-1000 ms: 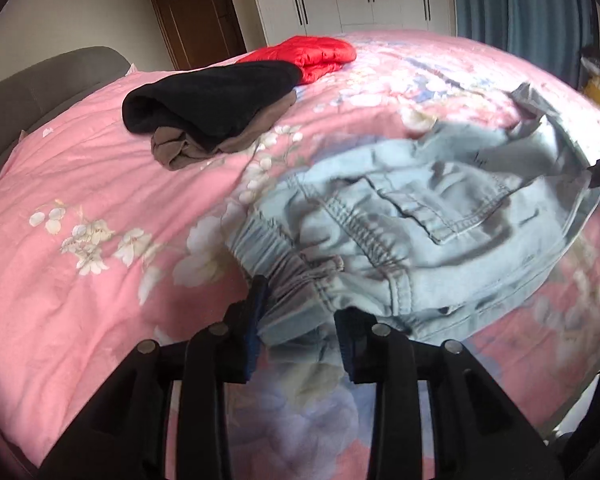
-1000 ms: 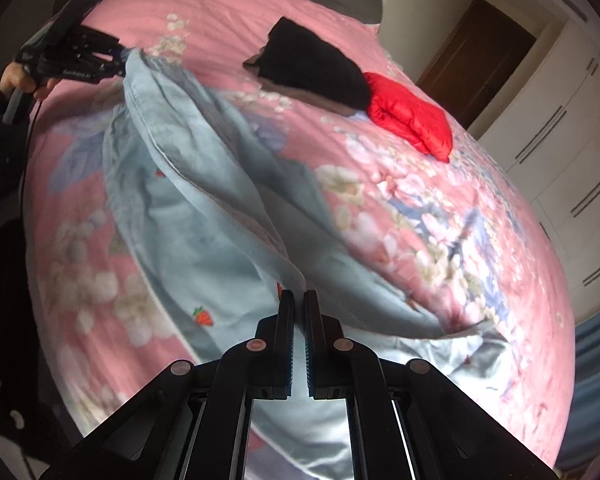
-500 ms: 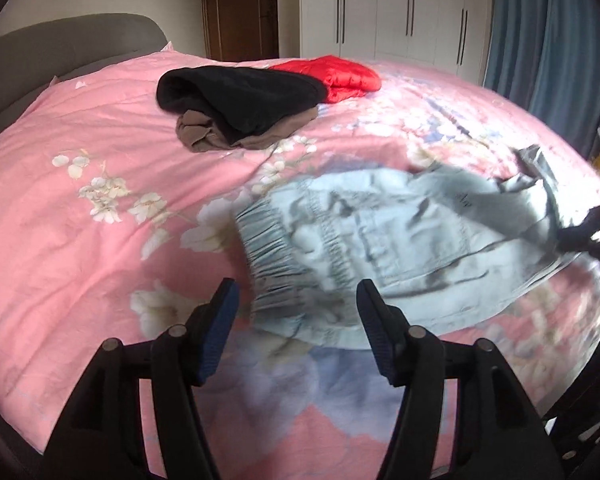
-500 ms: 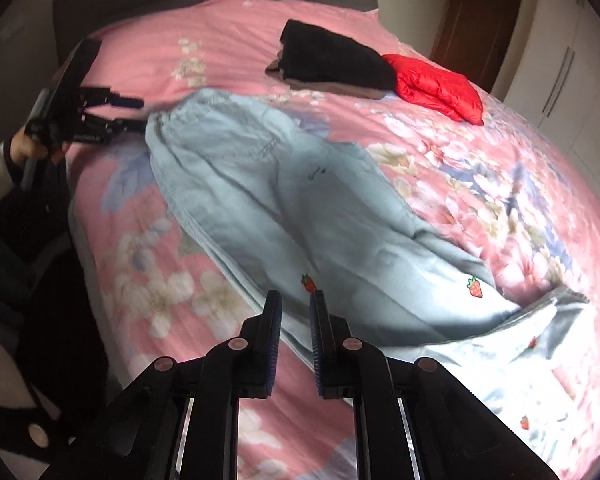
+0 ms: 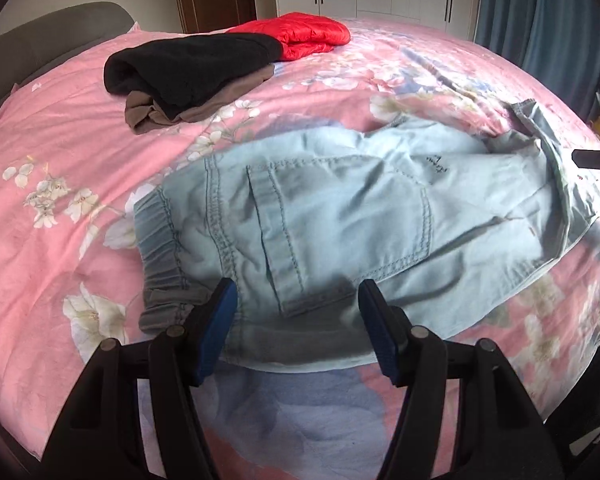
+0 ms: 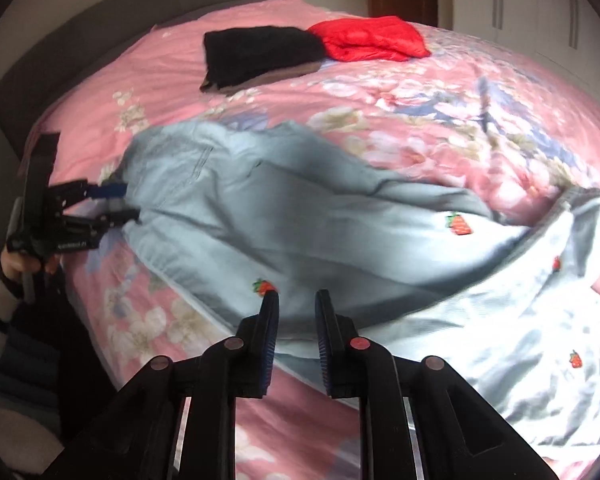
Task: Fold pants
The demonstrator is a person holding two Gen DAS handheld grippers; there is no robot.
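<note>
Your pink floral quilt (image 5: 60, 152) covers the bed, smooth cotton. The pale blue denim pants (image 5: 340, 232) lie spread flat across it, elastic waistband gathered, pocket stitched, legs dotted with small strawberries. Your left claw (image 5: 296, 320) hangs released above the waistband end; your right claw (image 6: 296, 336) is parted slightly over the leg, gripping nothing.

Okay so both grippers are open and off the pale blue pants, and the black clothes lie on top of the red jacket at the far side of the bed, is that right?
Not quite. The black clothes lie on a brown garment, with the red jacket beside them, as the left wrist view shows. The left gripper and right gripper are open, off the pants.
</note>
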